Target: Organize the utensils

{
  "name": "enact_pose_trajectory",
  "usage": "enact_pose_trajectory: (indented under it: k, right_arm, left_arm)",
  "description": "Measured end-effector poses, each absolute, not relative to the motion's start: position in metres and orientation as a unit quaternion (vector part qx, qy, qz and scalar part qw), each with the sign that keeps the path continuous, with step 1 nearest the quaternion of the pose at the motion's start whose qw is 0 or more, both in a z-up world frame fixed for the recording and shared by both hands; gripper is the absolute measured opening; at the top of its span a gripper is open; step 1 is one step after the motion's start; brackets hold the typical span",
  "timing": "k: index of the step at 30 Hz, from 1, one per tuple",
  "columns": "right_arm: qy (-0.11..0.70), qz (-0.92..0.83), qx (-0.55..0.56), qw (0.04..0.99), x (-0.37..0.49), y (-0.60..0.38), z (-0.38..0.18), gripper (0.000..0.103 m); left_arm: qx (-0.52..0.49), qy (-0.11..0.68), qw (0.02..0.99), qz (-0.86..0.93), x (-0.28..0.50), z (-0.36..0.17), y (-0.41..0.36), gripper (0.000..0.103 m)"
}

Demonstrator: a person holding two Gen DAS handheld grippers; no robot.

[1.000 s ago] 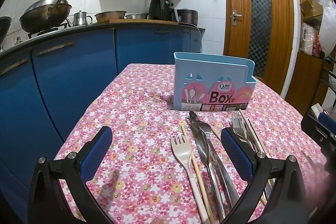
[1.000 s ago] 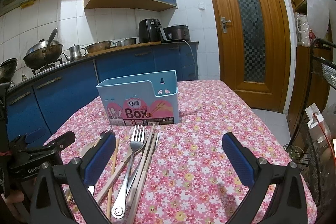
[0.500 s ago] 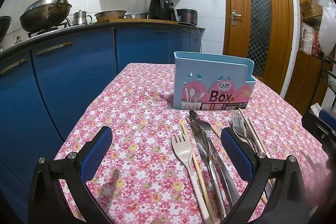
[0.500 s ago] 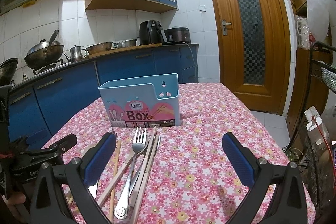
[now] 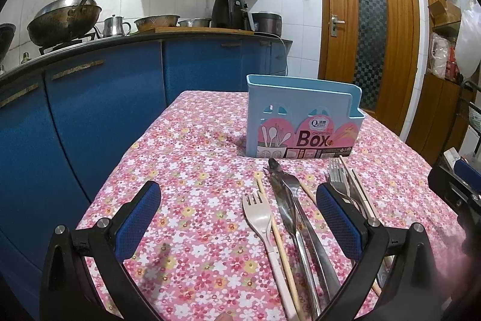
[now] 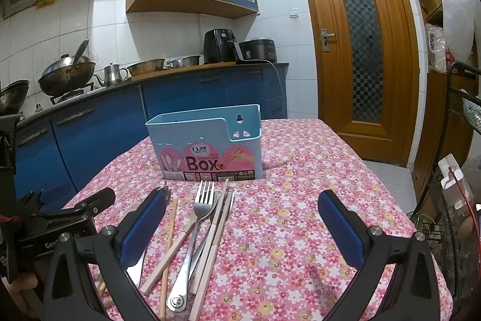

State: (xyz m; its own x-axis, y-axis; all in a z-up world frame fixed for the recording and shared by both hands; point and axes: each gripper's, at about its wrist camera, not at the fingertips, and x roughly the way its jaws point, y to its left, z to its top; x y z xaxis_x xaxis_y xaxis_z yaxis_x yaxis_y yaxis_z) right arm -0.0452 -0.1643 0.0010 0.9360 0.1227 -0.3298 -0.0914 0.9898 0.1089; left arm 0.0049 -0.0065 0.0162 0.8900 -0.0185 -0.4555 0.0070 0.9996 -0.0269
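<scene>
Utensils lie loose on the flowered tablecloth [image 5: 186, 170] just in front of the blue box [image 6: 207, 146], none of them in it yet. Nearest the box from the left wrist view are a white plastic fork [image 5: 258, 215], a wooden chopstick [image 5: 279, 236] and a dark metal pair of tongs [image 5: 288, 194]; a steel fork [image 6: 200, 212] and more chopsticks [image 6: 221, 218] sit beside them. Every long axis runs roughly toward the box, handles toward the grippers. The left gripper [image 5: 237, 218] hovers with jaws wide apart and empty, the white fork and tongs between its pads. The right gripper [image 6: 243, 221] is likewise spread and empty, the steel fork just inside its left pad. Both look about equally near; a straight descent probably suffices.
</scene>
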Motion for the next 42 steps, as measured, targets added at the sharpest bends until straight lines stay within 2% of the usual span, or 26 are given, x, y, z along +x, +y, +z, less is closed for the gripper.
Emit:
enact_pose_trajectory:
  k: [22,33,37,42]
  right_arm:
    - [0.175,0.063,0.045,0.981,-0.047,-0.16,0.003,0.103]
    - [0.24,0.063,0.031,0.968,-0.029,-0.157,-0.005,0.103]
    - [0.271,0.071,0.017,0.96,-0.018,-0.156,-0.007,0.097]
    - [0.314,0.095,0.013,0.945,-0.006,-0.156,-0.009,0.089]
  left_arm:
    - [-0.001,0.241,0.971,-0.009,-0.003,0.019,-0.013,0.103]
    - [0.032,0.299,0.954,-0.02,0.011,0.013,-0.025,0.103]
    - [0.041,0.33,0.943,-0.023,0.021,0.011,-0.026,0.103]
    - [0.033,0.378,0.925,-0.029,0.034,0.004,-0.021,0.094]
